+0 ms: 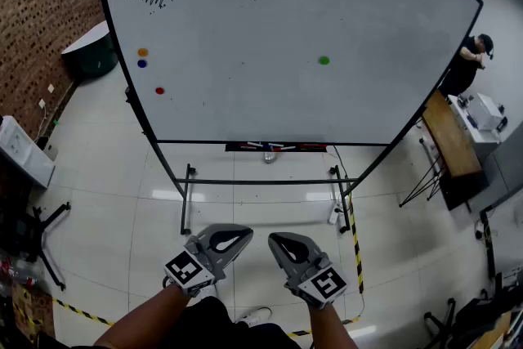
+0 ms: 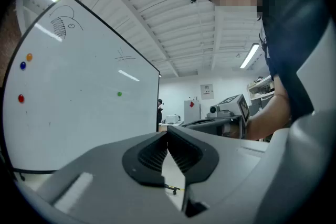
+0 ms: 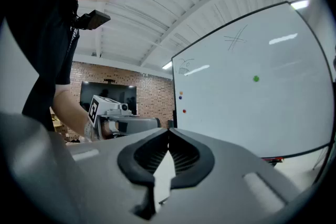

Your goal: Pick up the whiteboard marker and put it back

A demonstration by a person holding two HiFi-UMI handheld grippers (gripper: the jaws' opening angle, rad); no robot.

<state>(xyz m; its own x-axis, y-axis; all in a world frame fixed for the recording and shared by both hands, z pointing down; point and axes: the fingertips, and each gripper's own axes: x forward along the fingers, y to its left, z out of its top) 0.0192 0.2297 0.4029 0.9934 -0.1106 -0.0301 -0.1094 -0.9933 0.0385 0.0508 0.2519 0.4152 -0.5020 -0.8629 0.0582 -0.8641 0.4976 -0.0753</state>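
Note:
The whiteboard [image 1: 270,37] stands ahead on a black frame. Several markers [image 1: 274,147] lie in its tray along the bottom edge. Both grippers are held low and well short of the board, side by side, level, tips turned toward each other. The left gripper [image 1: 248,234] is shut with nothing between its jaws; in the left gripper view [image 2: 167,136] the pads meet at the tips. The right gripper [image 1: 274,241] is shut and empty too, as the right gripper view [image 3: 168,136] shows. A red end of the tray [image 3: 273,159] shows there under the board.
Coloured magnets sit on the board: green [image 1: 324,60], orange [image 1: 142,52], blue and red. A person [image 1: 470,65] stands at a wooden table [image 1: 449,135] at the right. Black-yellow tape [image 1: 357,245] runs across the floor. A black stand [image 1: 37,233] is at the left.

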